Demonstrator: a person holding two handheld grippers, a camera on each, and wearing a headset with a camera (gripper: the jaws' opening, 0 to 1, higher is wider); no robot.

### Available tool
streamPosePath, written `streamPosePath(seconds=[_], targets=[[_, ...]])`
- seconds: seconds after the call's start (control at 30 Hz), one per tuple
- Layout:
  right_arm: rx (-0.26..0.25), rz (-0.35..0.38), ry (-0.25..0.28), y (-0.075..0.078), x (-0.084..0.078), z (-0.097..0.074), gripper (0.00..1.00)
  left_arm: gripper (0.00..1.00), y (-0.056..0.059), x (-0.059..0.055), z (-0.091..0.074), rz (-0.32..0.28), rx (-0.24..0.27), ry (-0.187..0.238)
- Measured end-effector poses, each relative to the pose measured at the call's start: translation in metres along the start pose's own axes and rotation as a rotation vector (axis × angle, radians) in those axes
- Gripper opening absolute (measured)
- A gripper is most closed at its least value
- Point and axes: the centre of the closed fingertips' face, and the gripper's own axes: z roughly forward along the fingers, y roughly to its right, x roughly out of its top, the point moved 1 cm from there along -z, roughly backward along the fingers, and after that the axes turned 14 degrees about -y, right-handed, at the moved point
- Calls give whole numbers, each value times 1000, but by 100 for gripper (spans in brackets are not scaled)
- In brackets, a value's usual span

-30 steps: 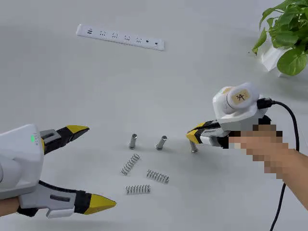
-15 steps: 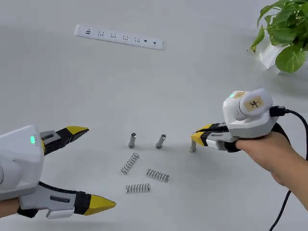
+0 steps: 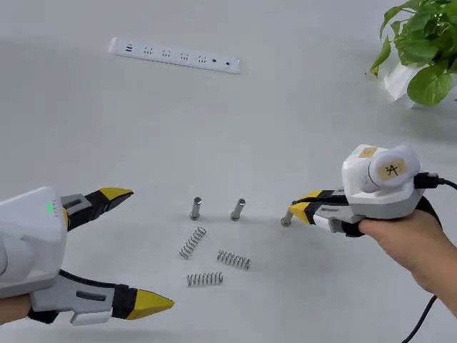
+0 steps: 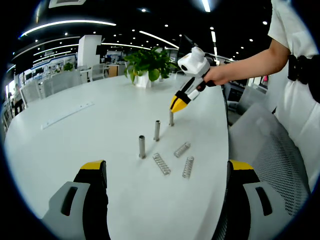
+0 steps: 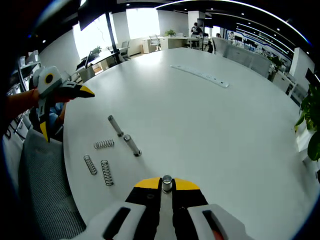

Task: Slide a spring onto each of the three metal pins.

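Two metal pins (image 3: 196, 208) (image 3: 238, 209) stand upright on the white table. A third pin (image 3: 286, 219) to their right leans slightly, and my right gripper (image 3: 295, 211) is shut on its top. In the right gripper view the pin's head (image 5: 166, 181) shows between the yellow tips. Three springs (image 3: 193, 243) (image 3: 233, 260) (image 3: 205, 279) lie loose in front of the pins. My left gripper (image 3: 136, 249) hovers wide open at the near left, with nothing between its fingers. The left gripper view shows the springs (image 4: 161, 163) and pins (image 4: 142, 146) ahead of it.
A white power strip (image 3: 175, 56) lies at the far left of the table. A potted plant (image 3: 418, 43) stands at the far right corner. A black cable (image 3: 428, 314) trails from the right gripper toward me.
The right gripper's body has moved right and down, while its tips stayed at the top of the rightmost pin. The left gripper has not moved.
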Motion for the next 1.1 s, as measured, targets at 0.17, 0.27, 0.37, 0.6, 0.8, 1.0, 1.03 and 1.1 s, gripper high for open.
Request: streamPosePath(seconds=[0.17,0.27,0.37,0.6,0.8,1.0,1.03,1.1], targets=[[0,1,9,-2,0,0,4,99,0,-1,0,0,1,-1],[-1,-6,11,-2,0,0,4,99,0,0,0,2,1,1],[0,-10,15,-3,1,0,4,99,0,-1,0,0,1,0],[-2,-15,27,-5,3,1,4,99,1,-1,0,0,-1,-1],[0,-18,32,-7,6,2,4,99,1,0,0,-1,-2,0],[0,-28,32,-8,7,3,5,99,1,1,0,0,-3,1],[-1,-32,32,-8,7,3,5,99,1,0,0,-1,-4,1],[-2,-36,30,-9,7,3,5,99,1,1,0,-1,-3,1]])
